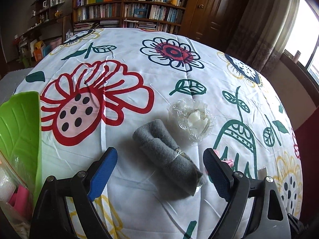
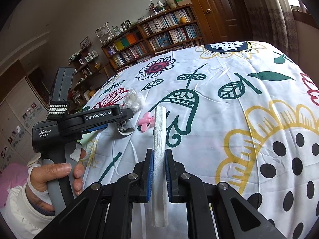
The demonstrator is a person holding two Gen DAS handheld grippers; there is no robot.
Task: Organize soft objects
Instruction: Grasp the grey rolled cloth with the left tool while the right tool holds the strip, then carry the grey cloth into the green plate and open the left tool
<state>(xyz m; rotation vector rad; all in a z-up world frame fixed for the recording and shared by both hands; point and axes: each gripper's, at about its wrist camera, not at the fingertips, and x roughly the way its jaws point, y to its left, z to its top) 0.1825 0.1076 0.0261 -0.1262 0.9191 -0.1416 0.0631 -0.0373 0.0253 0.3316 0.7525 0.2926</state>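
Note:
A rolled grey fleece cloth [image 1: 165, 153], bound with a thin band, lies on the flowered tablecloth [image 1: 139, 63]. My left gripper [image 1: 160, 155] hangs open just above it, one blue pad on each side. Beyond the roll sits a crumpled clear plastic wrap [image 1: 191, 119] with something white inside. My right gripper [image 2: 159, 156] is shut on a white rolled paper towel [image 2: 159, 139], held above the cloth. The right wrist view also shows the left gripper [image 2: 111, 119] in a hand [image 2: 57, 171], the grey roll's end [image 2: 125, 129], a pink soft item [image 2: 146, 121] and the plastic wrap [image 2: 132, 99].
A green leaf-shaped tray [image 1: 20, 131] stands at the left table edge, with a clear bag holding pink and white items [image 1: 14, 195] below it. Bookshelves [image 1: 131, 8] and a wooden door [image 1: 215, 6] are behind the table. A window and curtain [image 1: 279, 29] are at the right.

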